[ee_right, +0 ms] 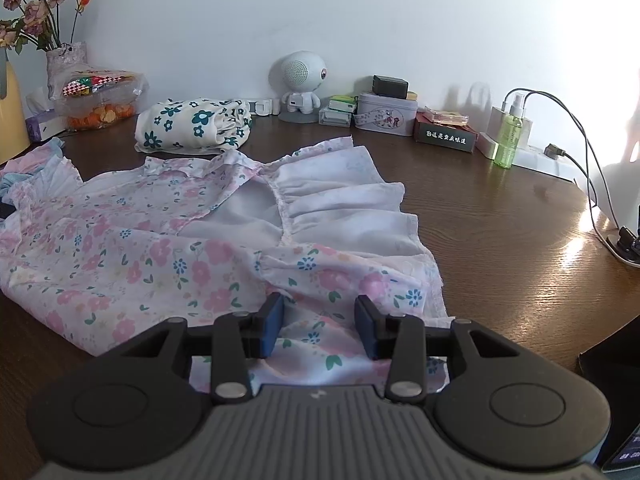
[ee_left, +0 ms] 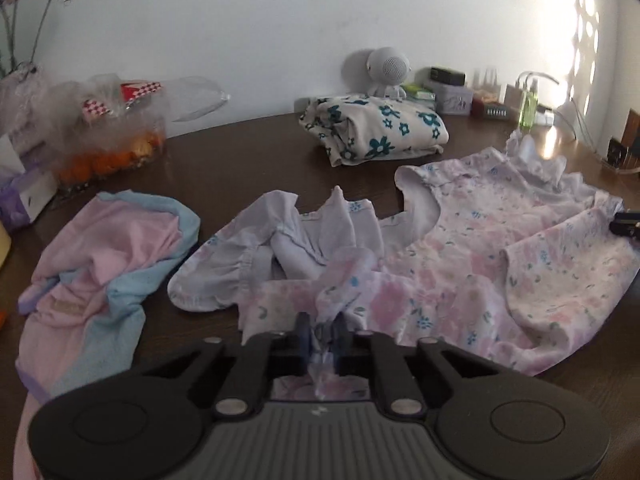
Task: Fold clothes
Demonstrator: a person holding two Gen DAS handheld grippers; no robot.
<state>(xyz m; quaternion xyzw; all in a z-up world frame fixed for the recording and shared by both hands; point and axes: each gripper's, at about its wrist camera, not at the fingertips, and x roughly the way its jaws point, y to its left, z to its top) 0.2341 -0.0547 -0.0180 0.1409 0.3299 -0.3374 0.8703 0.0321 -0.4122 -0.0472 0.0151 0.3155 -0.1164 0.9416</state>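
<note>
A pale pink floral garment with ruffled edges lies spread on the dark wooden table. It also shows in the right wrist view. My left gripper is shut on a bunched fold of the garment's edge, lifted slightly. My right gripper is open, its blue pads on either side of the garment's near hem, just above the cloth. The right gripper's tip shows at the far right of the left wrist view.
A folded cream garment with teal flowers lies at the back. A crumpled pink and blue towel lies left. A fruit bag, a robot speaker, boxes, a green spray bottle and cables line the wall.
</note>
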